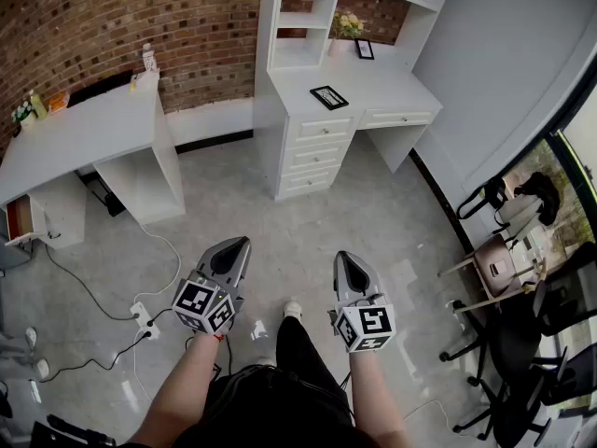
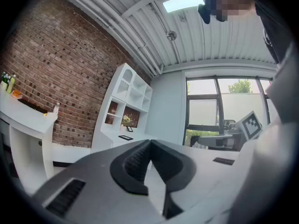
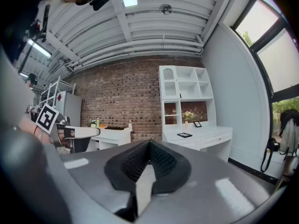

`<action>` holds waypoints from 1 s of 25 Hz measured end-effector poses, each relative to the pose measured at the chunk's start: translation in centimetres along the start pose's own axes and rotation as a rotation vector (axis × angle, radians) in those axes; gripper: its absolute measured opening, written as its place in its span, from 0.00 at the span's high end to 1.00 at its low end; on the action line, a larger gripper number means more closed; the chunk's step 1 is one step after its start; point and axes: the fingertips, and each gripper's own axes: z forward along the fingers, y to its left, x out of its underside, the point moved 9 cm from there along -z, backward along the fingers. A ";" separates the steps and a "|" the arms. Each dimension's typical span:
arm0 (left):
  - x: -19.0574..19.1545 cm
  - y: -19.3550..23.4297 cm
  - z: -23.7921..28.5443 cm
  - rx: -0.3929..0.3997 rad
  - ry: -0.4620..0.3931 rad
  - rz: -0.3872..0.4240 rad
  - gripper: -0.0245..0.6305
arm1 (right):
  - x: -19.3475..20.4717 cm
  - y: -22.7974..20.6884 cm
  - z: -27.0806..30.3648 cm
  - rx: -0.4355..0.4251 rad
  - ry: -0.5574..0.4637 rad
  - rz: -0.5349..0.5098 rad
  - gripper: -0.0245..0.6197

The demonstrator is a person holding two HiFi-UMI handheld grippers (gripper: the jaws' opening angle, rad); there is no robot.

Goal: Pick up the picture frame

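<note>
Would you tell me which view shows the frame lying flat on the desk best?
The head view: it looks down on the frame, showing its whole outline. Both gripper views show it edge-on, small and far off.

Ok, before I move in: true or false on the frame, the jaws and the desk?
The picture frame lies flat on the white desk. True.
The right gripper holds the frame. False: its jaws are together on nothing, well short of the desk.
The left gripper has its jaws shut and empty. True.
The flowers stand on the floor. False: they stand at the back of the desk.
</note>
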 end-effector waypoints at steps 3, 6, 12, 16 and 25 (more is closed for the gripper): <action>0.2 0.9 1.3 0.000 0.004 -0.002 0.95 | 0.1 -0.5 1.4 -0.005 -0.003 -0.007 0.96; 0.2 1.5 2.8 -0.002 0.008 0.004 0.95 | 0.3 -1.7 3.0 -0.013 0.001 -0.005 0.96; 0.0 3.3 7.1 -0.027 0.025 0.006 0.95 | 0.9 -5.3 6.4 0.001 0.007 0.037 0.96; -0.5 4.5 10.8 -0.037 0.028 0.008 0.95 | 0.7 -8.0 9.3 -0.004 0.012 0.061 0.96; -0.9 5.9 20.3 -0.034 0.019 0.016 0.95 | 0.0 -14.8 15.8 -0.072 -0.018 0.098 0.96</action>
